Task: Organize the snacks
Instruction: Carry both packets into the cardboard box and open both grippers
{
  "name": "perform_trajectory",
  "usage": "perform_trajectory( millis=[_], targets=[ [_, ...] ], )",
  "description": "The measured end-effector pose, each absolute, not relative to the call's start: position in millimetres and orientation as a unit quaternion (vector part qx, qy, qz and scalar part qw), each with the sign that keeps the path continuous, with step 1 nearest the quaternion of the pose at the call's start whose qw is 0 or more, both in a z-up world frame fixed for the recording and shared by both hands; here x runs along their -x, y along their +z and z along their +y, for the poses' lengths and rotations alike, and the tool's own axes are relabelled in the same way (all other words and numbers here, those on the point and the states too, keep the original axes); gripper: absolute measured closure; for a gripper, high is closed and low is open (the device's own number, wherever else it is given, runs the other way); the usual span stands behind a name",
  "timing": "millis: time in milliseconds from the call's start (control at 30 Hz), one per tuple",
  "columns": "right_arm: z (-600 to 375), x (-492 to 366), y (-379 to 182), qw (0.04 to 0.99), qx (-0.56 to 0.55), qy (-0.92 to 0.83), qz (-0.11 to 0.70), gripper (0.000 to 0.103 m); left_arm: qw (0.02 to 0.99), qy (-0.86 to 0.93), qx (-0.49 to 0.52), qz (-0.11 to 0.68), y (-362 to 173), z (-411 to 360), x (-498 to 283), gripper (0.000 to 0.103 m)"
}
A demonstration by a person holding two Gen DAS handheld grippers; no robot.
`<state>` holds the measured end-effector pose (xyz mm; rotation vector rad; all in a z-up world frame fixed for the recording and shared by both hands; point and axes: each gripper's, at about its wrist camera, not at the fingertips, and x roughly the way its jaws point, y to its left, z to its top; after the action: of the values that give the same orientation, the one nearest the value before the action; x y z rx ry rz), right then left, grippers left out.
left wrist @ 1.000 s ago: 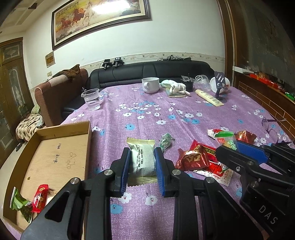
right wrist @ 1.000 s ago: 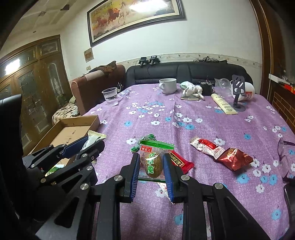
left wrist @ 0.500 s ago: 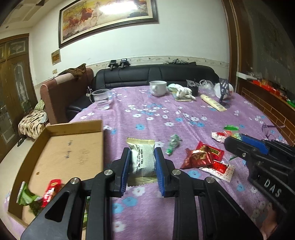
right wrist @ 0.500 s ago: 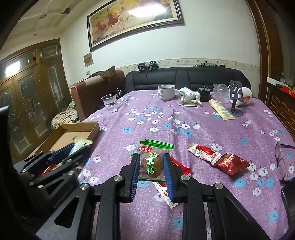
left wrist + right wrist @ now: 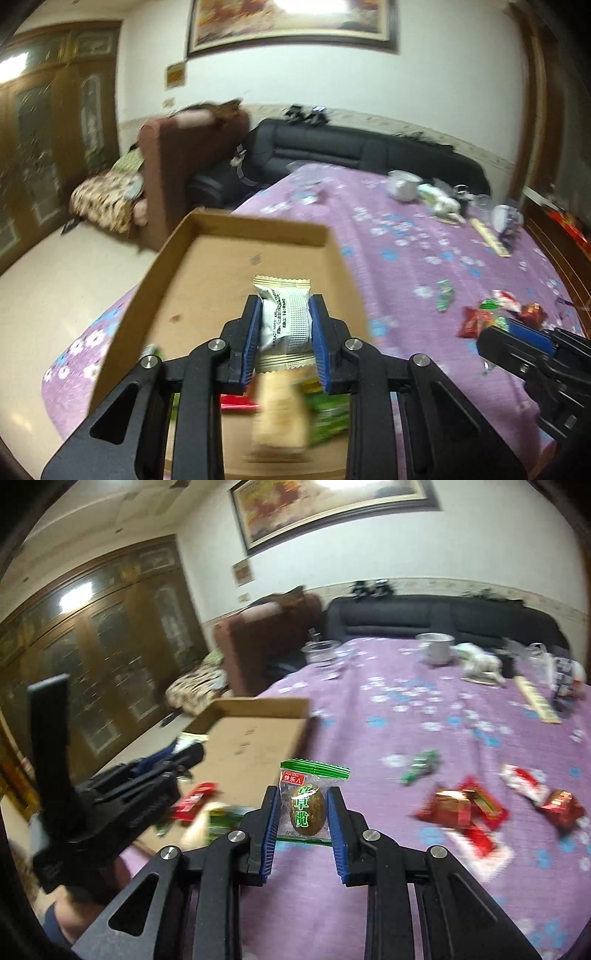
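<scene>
My left gripper (image 5: 284, 314) is shut on a white snack packet with gold crimped ends (image 5: 284, 317) and hangs over the open cardboard box (image 5: 229, 273). Several blurred packets (image 5: 280, 424) lie in the box's near end. My right gripper (image 5: 303, 805) is shut on a clear packet holding a green olive (image 5: 306, 805), over the purple cloth just right of the box (image 5: 255, 738). In the right wrist view the left gripper (image 5: 155, 771) sits above the box. Red and green snacks (image 5: 461, 805) stay scattered on the cloth.
The table wears a purple floral cloth (image 5: 424, 716). At its far end stand a white mug (image 5: 436, 648), a clear plastic cup (image 5: 319, 651), a rag and a phone stand. A brown armchair (image 5: 184, 166) and black sofa (image 5: 351, 147) lie beyond.
Both grippers swung left with their packets. The left one went from over the cloth to over the box; the right one came up beside the box's right edge.
</scene>
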<state>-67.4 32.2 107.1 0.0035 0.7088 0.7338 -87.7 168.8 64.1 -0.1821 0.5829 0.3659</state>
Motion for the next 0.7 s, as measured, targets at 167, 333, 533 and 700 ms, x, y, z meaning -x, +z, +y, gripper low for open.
perform_trajectory(
  millis=[167,333,533,700],
  targets=[
    [85,70,96,0.853,0.020,0.382,0.355,0.077,0.922,0.191,0.122,0.314,45,201,89,0.079],
    [117,65,75,0.843,0.032,0.387,0.372,0.078,0.913,0.197,0.136,0.331,27,211,88,0.079],
    [120,57,56,0.843,0.031,0.384,0.375,0.077,0.918,0.190,0.135,0.319,30,211,92,0.079],
    [121,56,52,0.841,0.033,0.387,0.376,0.074,0.916,0.194,0.121,0.328,30,207,88,0.079]
  ],
)
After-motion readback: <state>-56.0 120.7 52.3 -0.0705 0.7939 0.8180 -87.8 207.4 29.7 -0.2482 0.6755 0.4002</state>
